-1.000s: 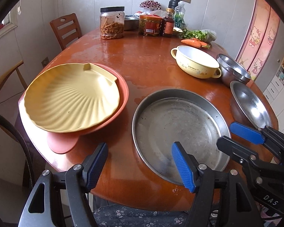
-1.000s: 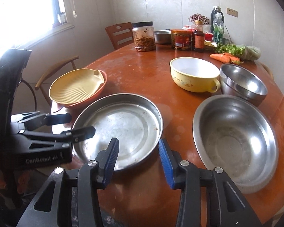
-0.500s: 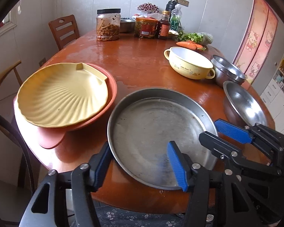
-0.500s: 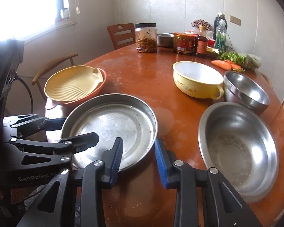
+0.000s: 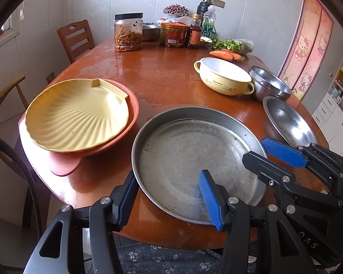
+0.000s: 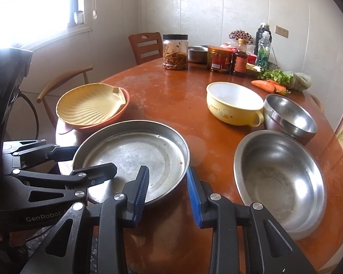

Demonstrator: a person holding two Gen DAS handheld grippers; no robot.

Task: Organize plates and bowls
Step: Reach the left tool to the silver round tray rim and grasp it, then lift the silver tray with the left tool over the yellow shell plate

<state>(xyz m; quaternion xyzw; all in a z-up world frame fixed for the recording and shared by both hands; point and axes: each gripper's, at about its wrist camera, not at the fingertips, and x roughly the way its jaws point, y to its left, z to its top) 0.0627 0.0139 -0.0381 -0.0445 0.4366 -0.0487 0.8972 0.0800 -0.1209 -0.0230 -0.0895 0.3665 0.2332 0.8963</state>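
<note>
Two hand-held grippers meet at the near rim of the wide, shallow steel pan (image 5: 194, 159), which sits on the near part of the round reddish-brown wooden table (image 5: 167, 80). The left gripper (image 5: 169, 196) straddles the pan's near-left rim, one blue pad outside the wall and one inside; its jaws have just been closing, yet a clear gap remains and neither pad visibly presses. The right gripper (image 6: 167, 191) has narrowed over the near-right rim, one pad inside, one outside; whether it truly pinches the metal I cannot tell. To the left lies a yellow shell-shaped plate (image 5: 77, 114) nested in an orange plate (image 5: 132, 114). To the right is a broad steel bowl (image 6: 279, 178), with stacked smaller steel bowls (image 6: 290, 116) and a yellow two-handled bowl (image 6: 233, 102) beyond.
</note>
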